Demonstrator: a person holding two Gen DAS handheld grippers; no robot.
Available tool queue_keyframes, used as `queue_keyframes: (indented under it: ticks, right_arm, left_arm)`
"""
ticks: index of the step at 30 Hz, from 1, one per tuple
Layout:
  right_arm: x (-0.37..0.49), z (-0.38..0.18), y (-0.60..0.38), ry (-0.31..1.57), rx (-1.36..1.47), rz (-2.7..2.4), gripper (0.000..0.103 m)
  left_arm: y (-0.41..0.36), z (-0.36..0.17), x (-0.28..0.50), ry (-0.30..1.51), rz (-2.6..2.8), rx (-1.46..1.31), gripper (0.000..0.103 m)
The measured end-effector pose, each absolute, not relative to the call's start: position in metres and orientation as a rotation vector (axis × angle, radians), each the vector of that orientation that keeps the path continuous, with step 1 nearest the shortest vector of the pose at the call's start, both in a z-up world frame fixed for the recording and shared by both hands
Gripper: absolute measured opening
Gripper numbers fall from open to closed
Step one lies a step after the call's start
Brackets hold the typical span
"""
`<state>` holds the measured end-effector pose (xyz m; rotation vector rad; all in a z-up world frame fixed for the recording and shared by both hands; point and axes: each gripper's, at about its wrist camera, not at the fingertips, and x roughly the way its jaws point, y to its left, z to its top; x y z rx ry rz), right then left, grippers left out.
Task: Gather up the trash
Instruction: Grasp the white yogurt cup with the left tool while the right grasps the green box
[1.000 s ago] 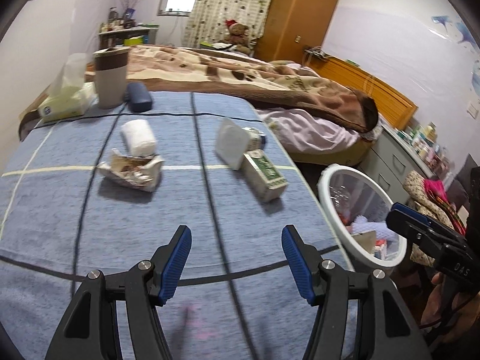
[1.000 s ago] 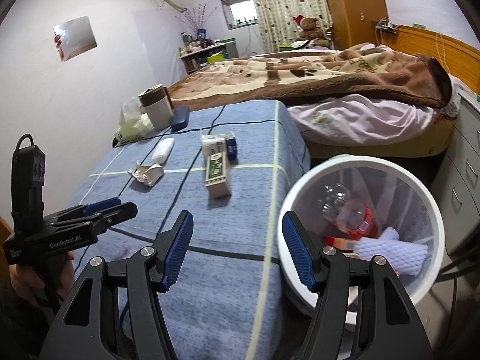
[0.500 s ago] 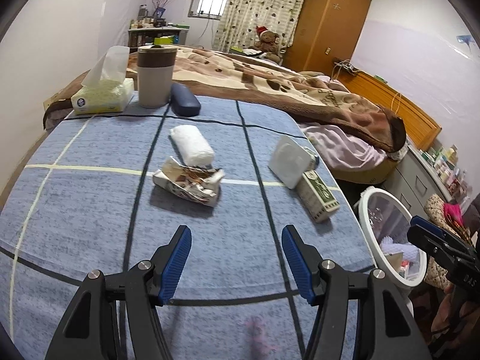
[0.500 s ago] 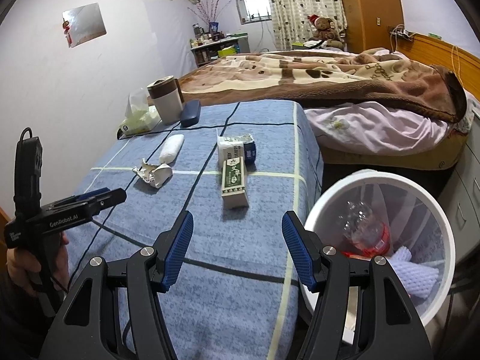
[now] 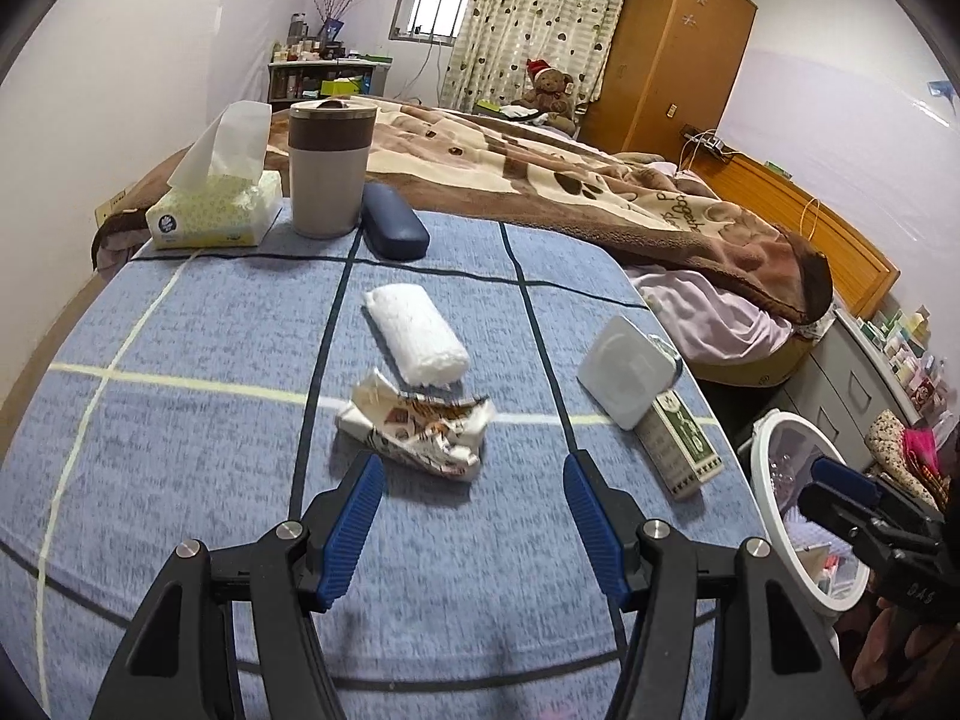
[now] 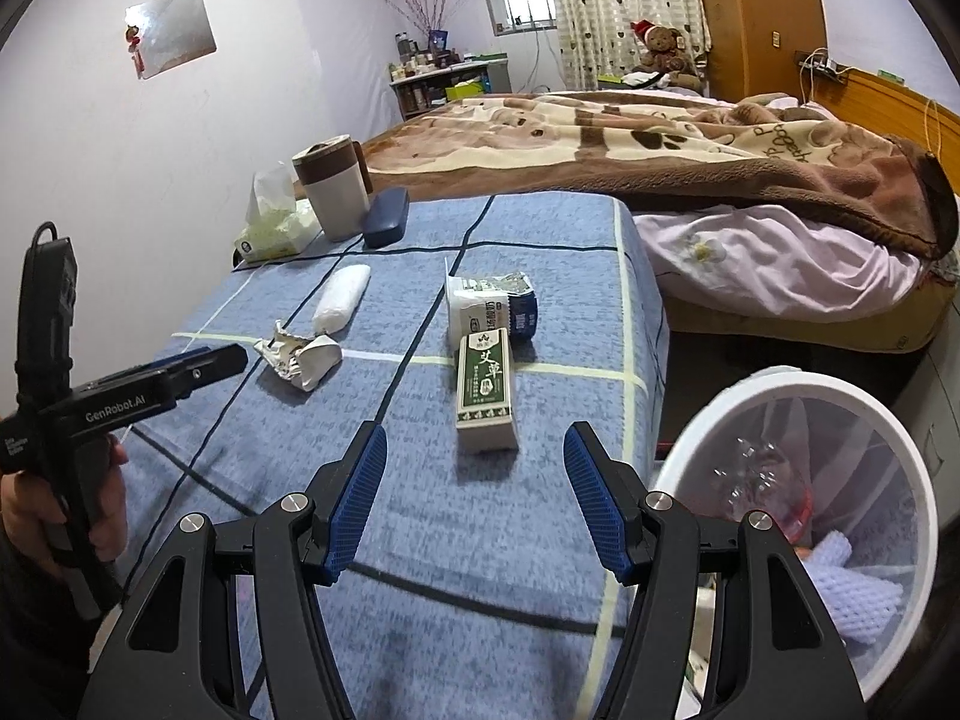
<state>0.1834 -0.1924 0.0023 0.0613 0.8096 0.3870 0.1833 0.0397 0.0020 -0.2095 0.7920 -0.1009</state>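
Note:
A crumpled printed wrapper [image 5: 420,429] [image 6: 298,357] lies on the blue checked cloth, just ahead of my open, empty left gripper [image 5: 471,519]. A white foam roll [image 5: 417,336] [image 6: 342,300] lies behind it. A green and white box [image 5: 681,444] [image 6: 486,390] and a crushed white cup [image 5: 627,372] [image 6: 489,309] lie to the right. My right gripper [image 6: 474,510] is open and empty, just short of the green box. The white trash bin [image 6: 798,396] [image 5: 774,510] stands beside the table at the right, holding a plastic bottle and foam netting.
A tissue box [image 5: 213,213], a tall lidded tumbler [image 5: 330,171] and a dark blue glasses case [image 5: 393,225] stand at the table's far edge. A bed with a brown blanket [image 6: 690,144] lies beyond. Drawers [image 5: 864,378] stand at the right.
My left gripper has moved forward and left toward the crumpled wrapper. My right gripper has swung left from over the bin to face the green box. Both stayed open.

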Motion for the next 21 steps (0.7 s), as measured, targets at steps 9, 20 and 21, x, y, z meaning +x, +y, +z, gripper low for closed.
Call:
queue_keyframes:
  ticks: [9,20,21]
  right_arm:
    - [0.212,-0.019,-0.180,0.868,0.058,0.374,0.063]
    - [0.235,-0.040,-0.169,0.923,0.025,0.353,0.040]
    - [0.234,-0.040,-0.171,0.923,0.030,0.352,0.034]
  left_arm:
    - [0.042,-0.004,0.207,0.805,-0.115,-0.208,0.062]
    - [0.033,-0.008,0.230,0.821,-0.168,-0.189,0.062]
    - [0.030,-0.008,0.231,0.822,-0.174,-0.184,0.062]
